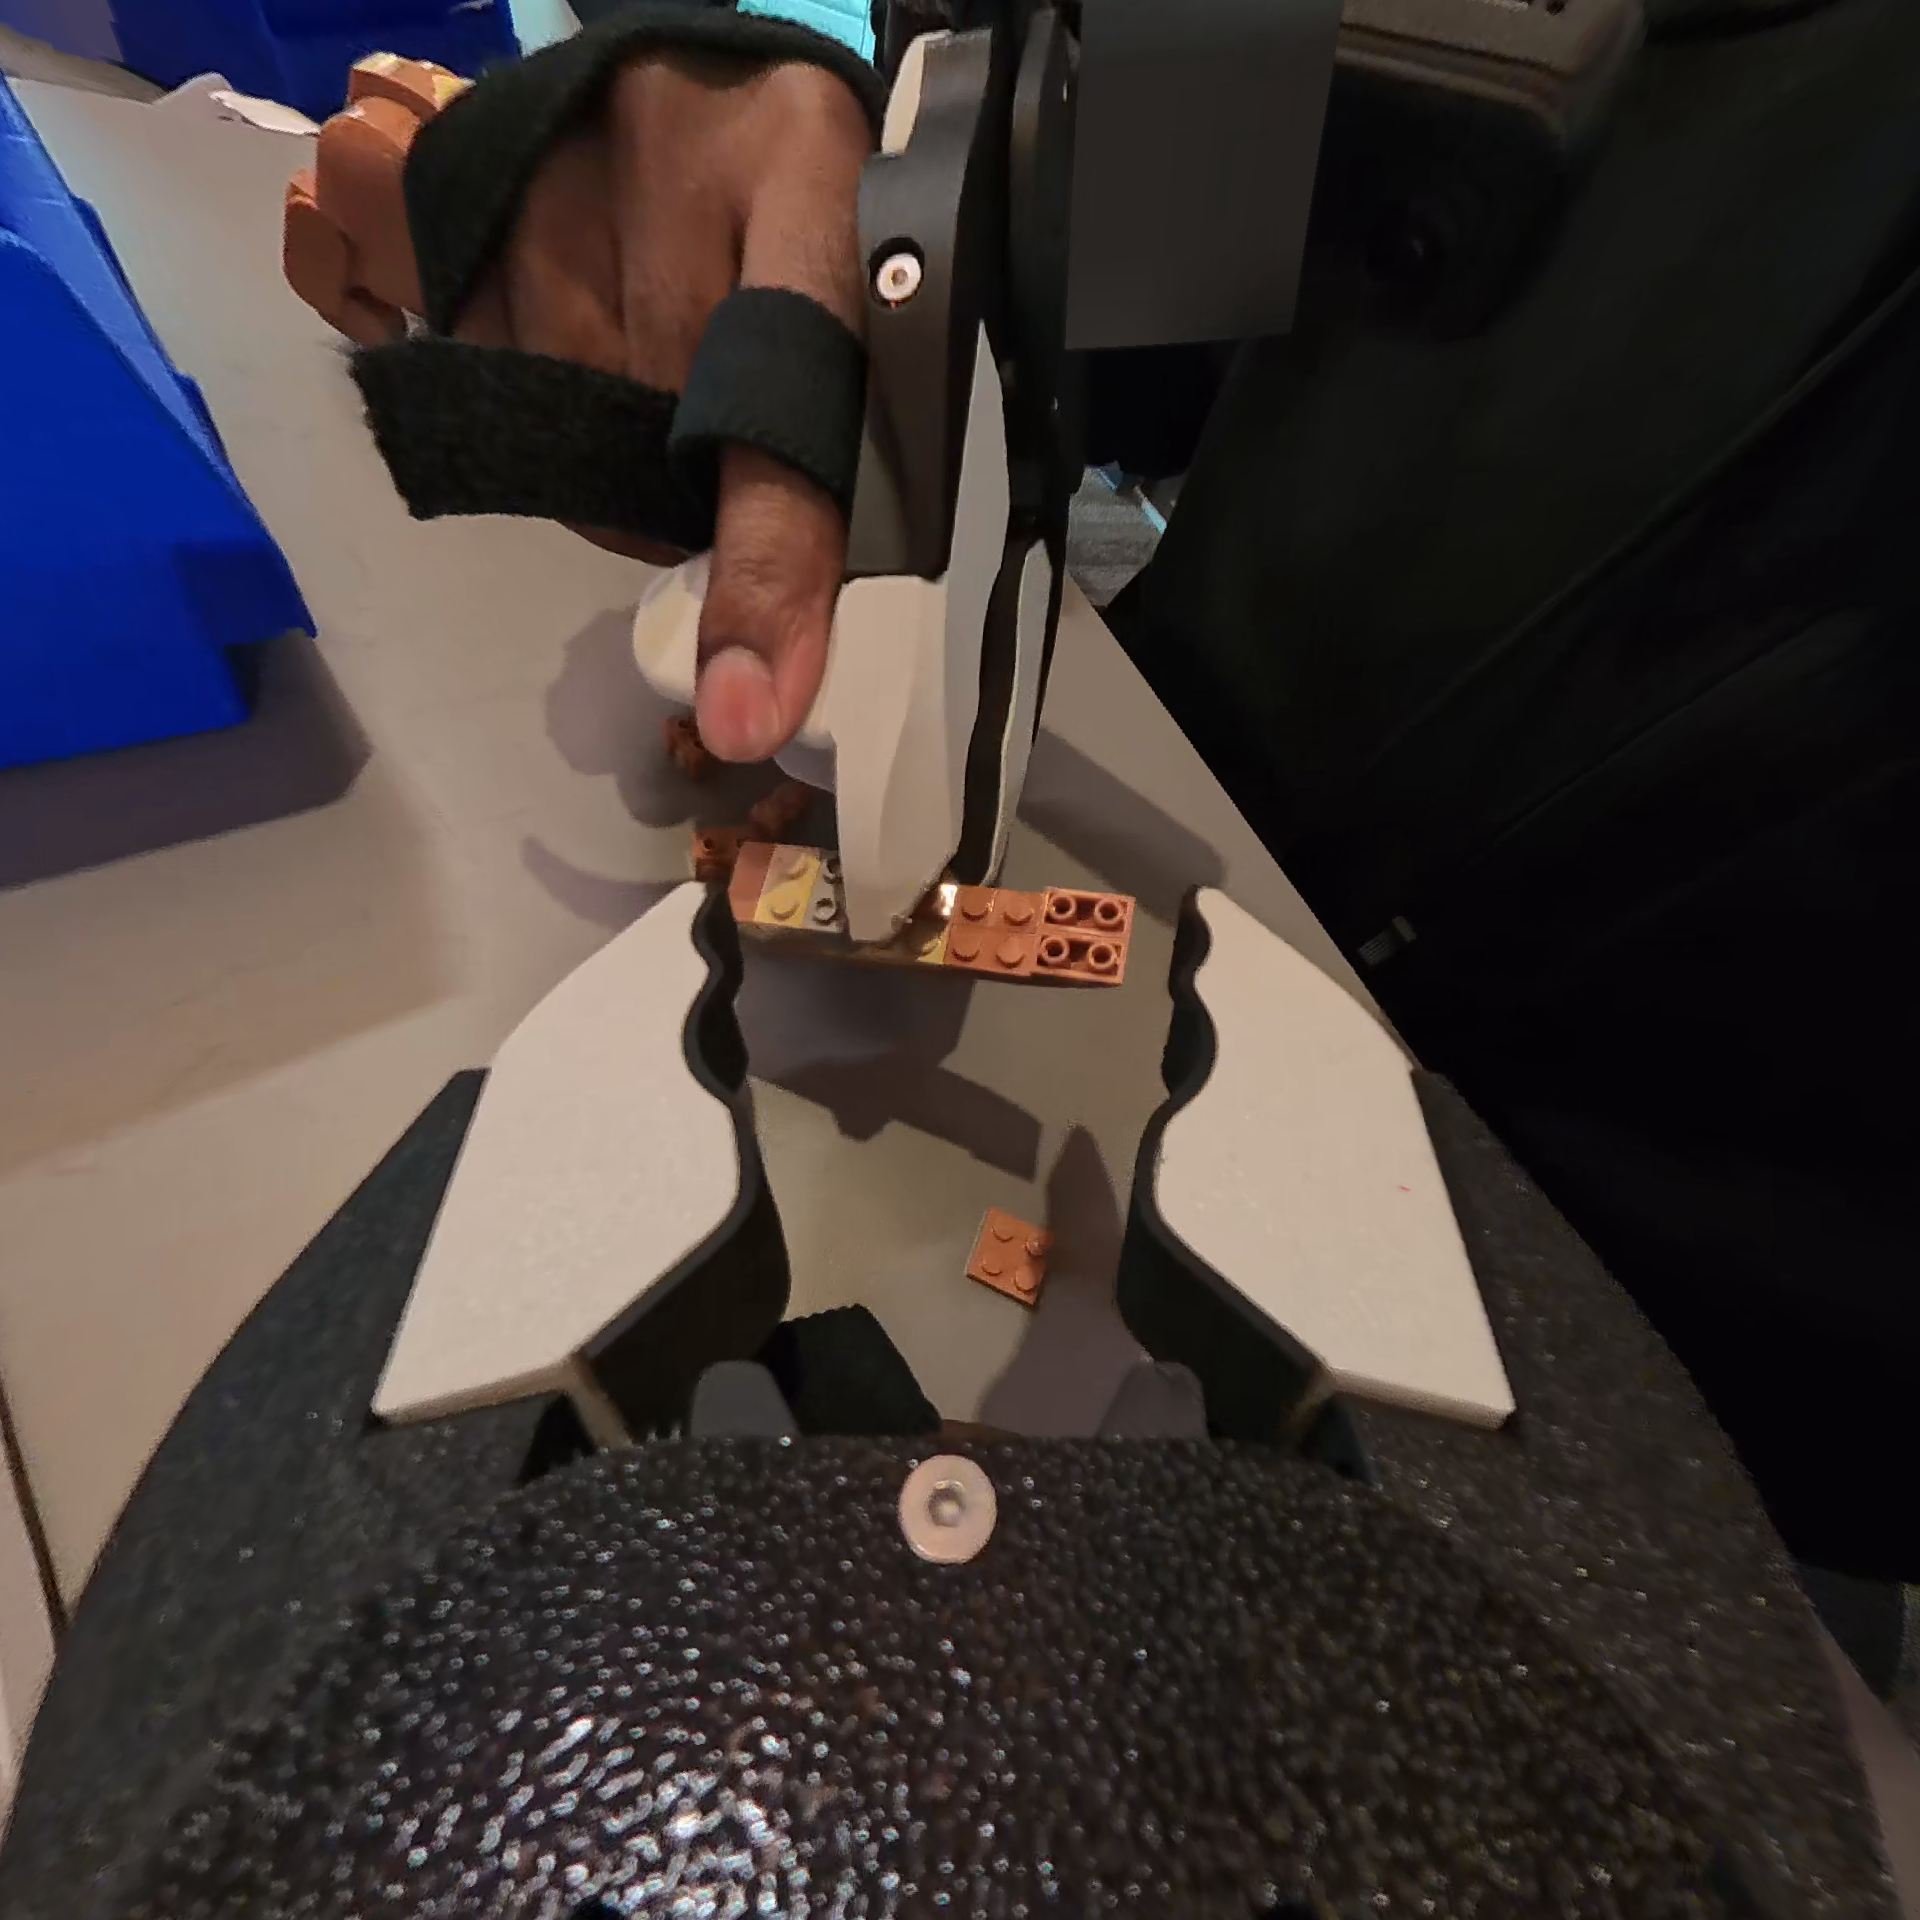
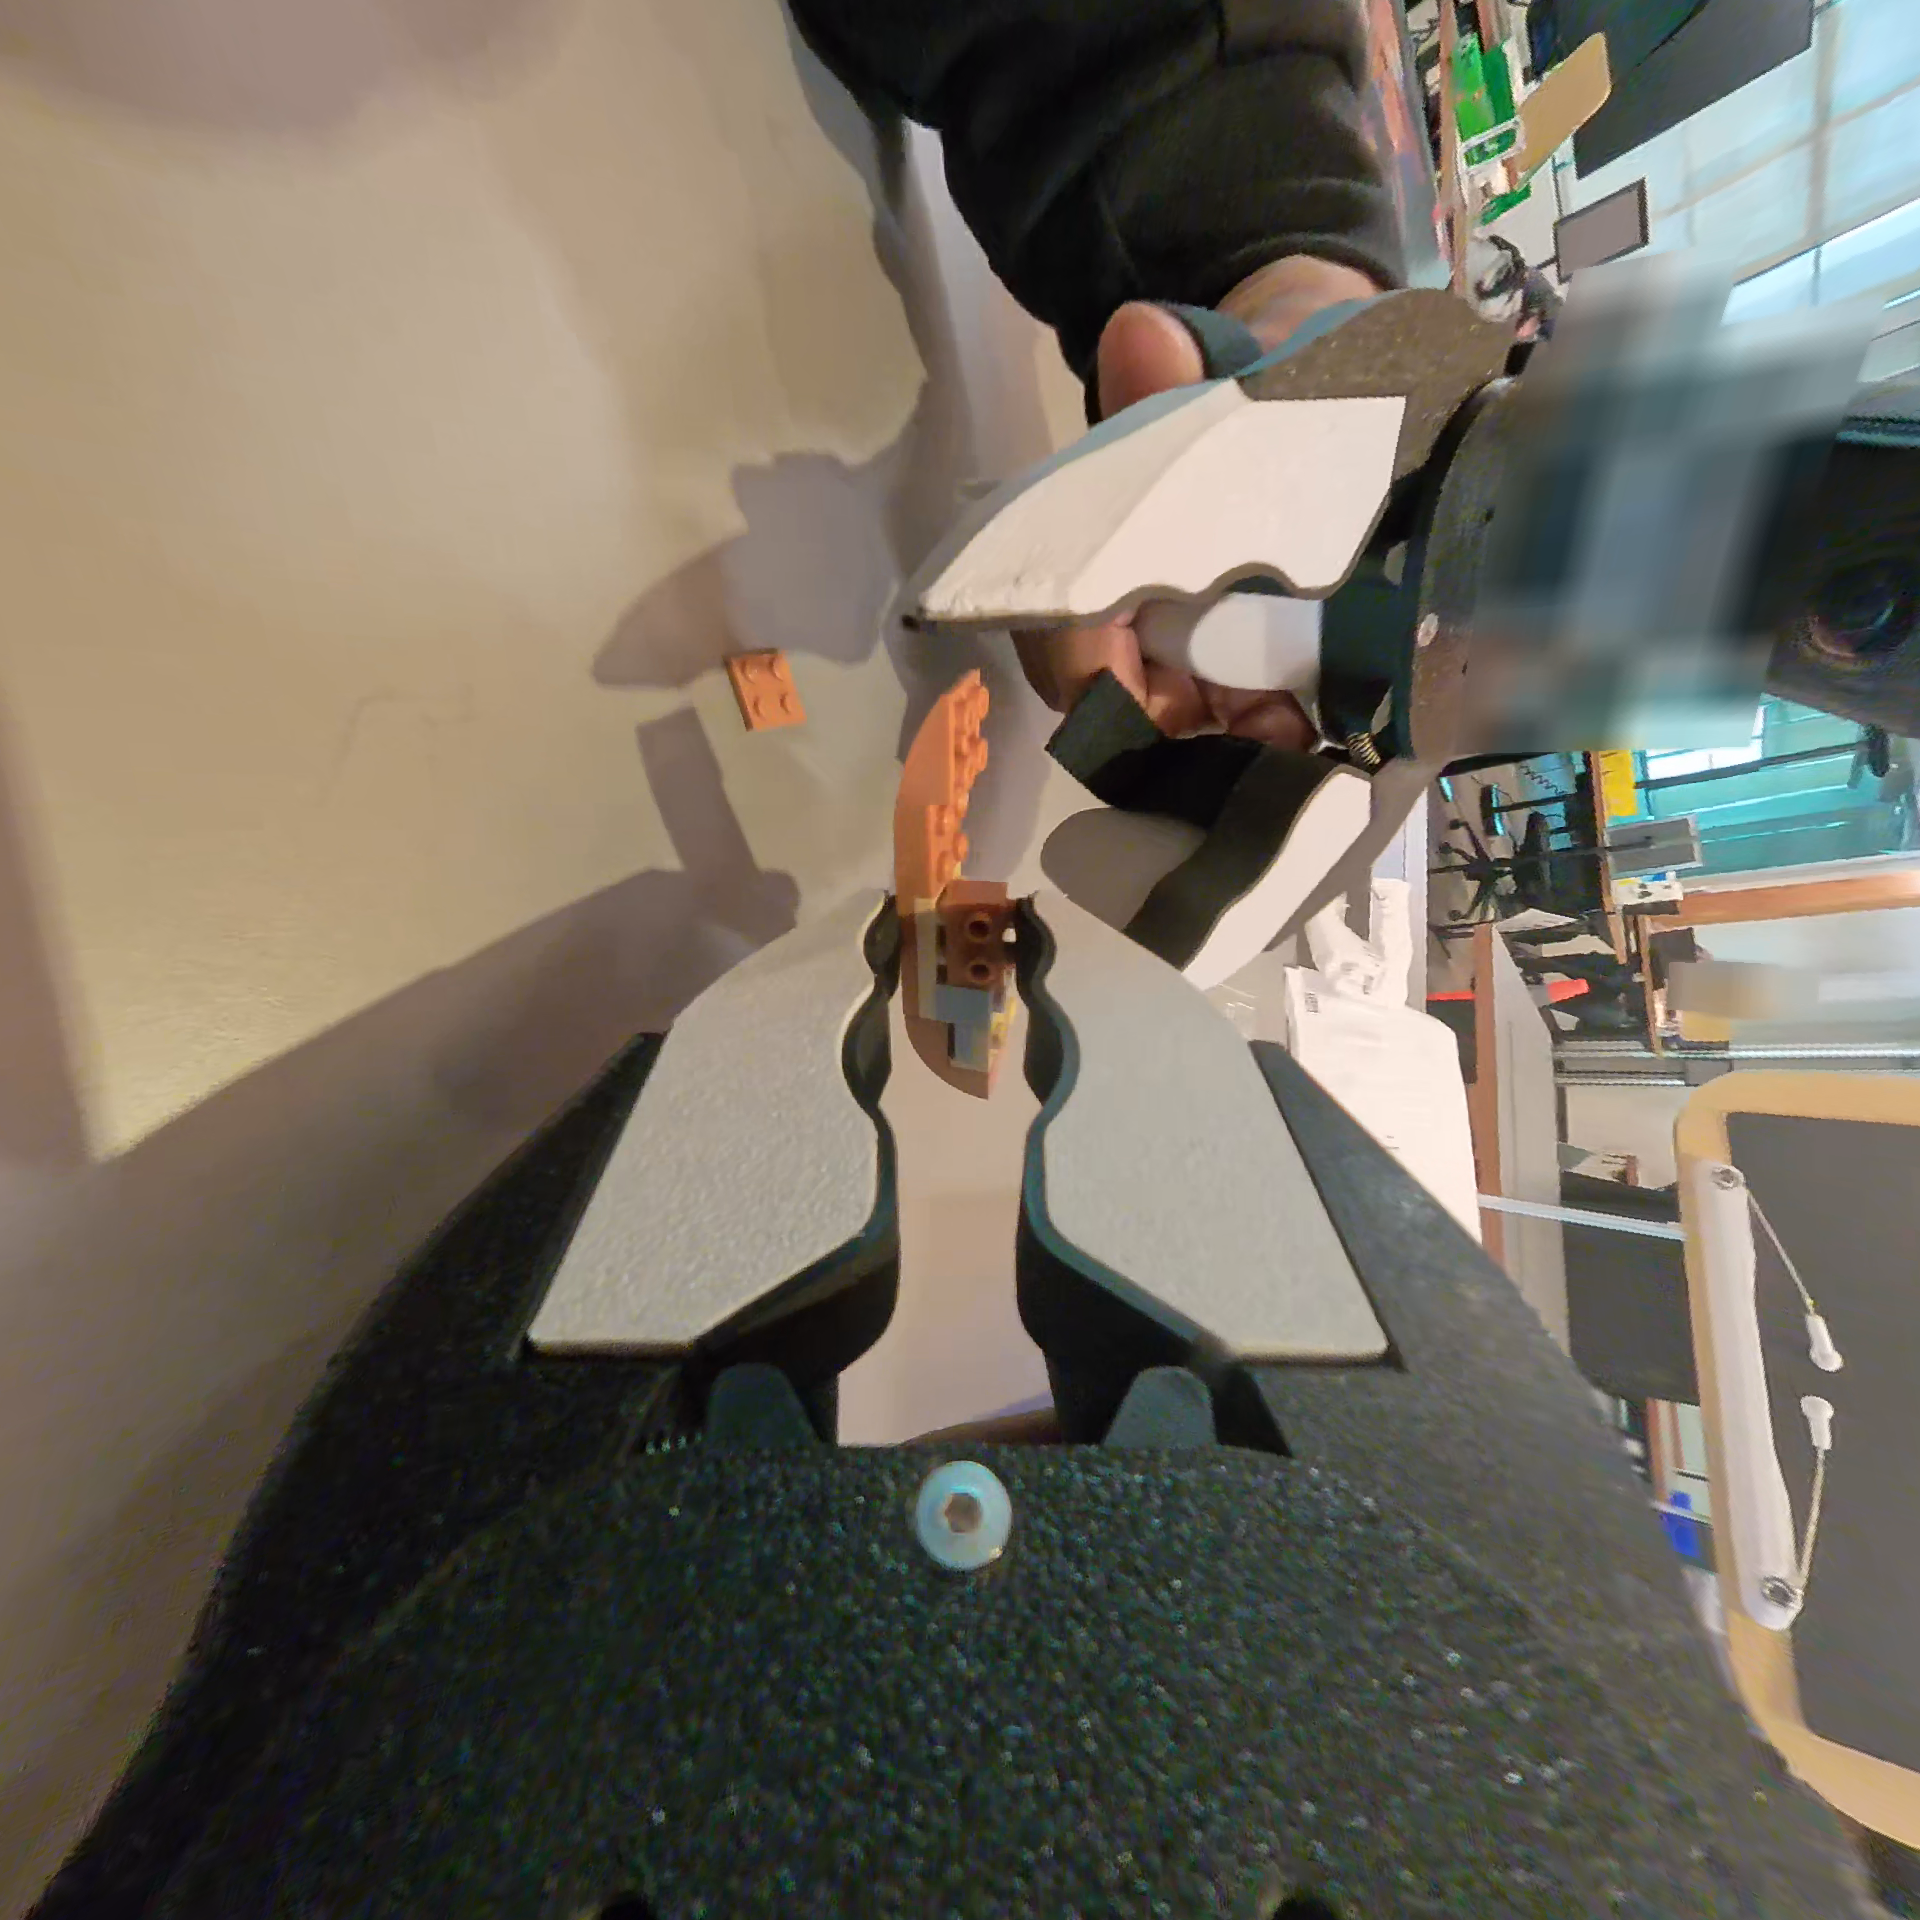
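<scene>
My right gripper (image 2: 956, 935) is shut on a small brick assembly (image 2: 940, 987): a curved orange plate with brown, grey and tan bricks on it. In the left wrist view the right gripper (image 1: 935, 899) comes down from above and pinches that assembly (image 1: 997, 925) a little above the grey table (image 1: 208, 987). My left gripper (image 1: 956, 935) is open wide, and the assembly lies between its fingertips without being pressed. The left gripper also shows in the right wrist view (image 2: 987, 738), open around the orange plate's far end. A small orange plate (image 1: 1008, 1252) lies flat on the table; it also shows in the right wrist view (image 2: 766, 688).
Blue bins (image 1: 104, 416) stand at the left. A brown brick model (image 1: 353, 208) sits behind the hand, and loose brown bricks (image 1: 691, 743) lie behind the assembly. The table edge (image 1: 1247, 831) runs diagonally on the right, with dark space beyond. Left and right tips are no more than a few centimetres apart. My left gripper's tips are some 25 cm from the brown brick model (image 1: 353, 208).
</scene>
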